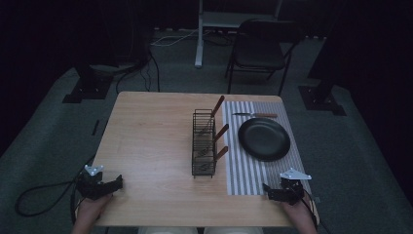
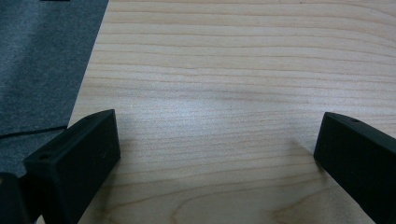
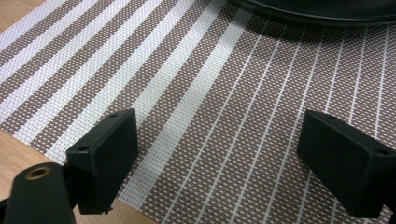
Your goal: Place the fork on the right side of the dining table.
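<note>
On the worktop [image 1: 156, 146], the light wire cutlery rack [image 1: 203, 144] beside the black plate [image 1: 264, 139] could tip or slide if a wooden-handled utensil [image 1: 217, 105] snags, as both the left hand-held gripper [image 1: 117, 184] and right hand-held gripper [image 1: 267, 189] rest spread, empty, well apart from it.

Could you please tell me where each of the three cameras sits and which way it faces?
High view: above the near table edge, looking forward and down at the table, wire rack and black plate; both hands hold grippers.
Left gripper view: rides the left gripper, facing bare wood between its open jaws.
Right gripper view: rides the right gripper, facing the striped placemat between its open jaws.
Shared: the high and right gripper views both show placemat and plate.
</note>
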